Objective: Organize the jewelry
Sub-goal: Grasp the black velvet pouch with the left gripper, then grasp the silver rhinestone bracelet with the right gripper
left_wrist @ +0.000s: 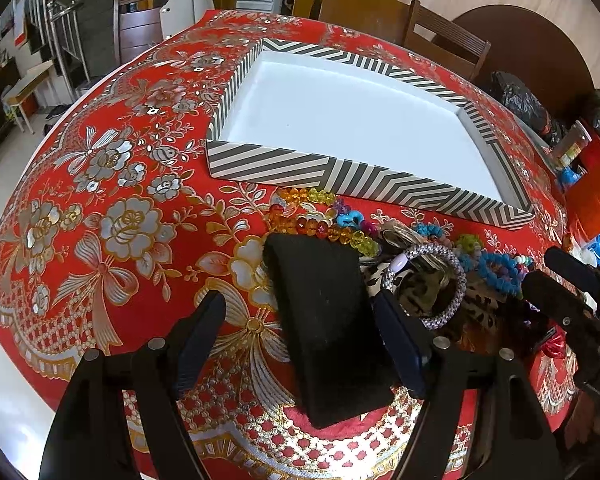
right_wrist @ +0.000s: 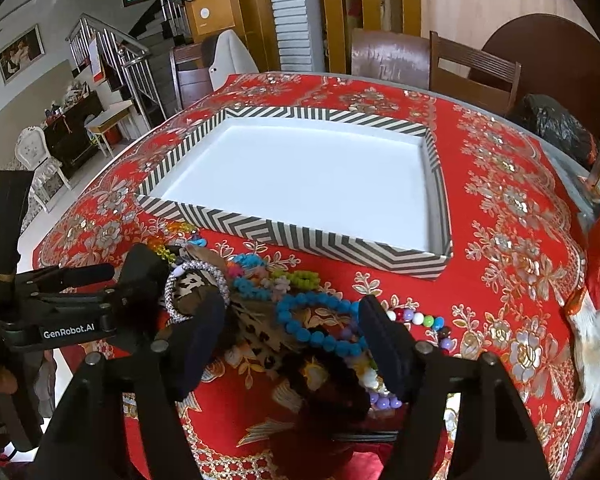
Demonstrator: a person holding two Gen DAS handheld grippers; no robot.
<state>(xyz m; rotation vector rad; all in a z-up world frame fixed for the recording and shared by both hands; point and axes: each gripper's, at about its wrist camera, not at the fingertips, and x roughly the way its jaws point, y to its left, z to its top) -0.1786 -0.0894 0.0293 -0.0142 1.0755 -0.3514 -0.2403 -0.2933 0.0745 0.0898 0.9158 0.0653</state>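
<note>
Red floral tablecloth, black jewelry stand between parted left fingers.

Both wrist views look forward and down along open jaws, close above the counter. They share the striped tray beyond the jaws and the bead pile, the right view sitting over it.

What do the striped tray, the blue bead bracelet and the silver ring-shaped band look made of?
Striped tray: looks like paperboard, with printed matte chevron walls and a plain white inside. Blue bead bracelet: probably plastic or acrylic, with opaque, evenly colored round beads and little shine. Silver band: seems a woven or rhinestone-covered cord, with a speckled, glittery surface; which one cannot be told.
</note>
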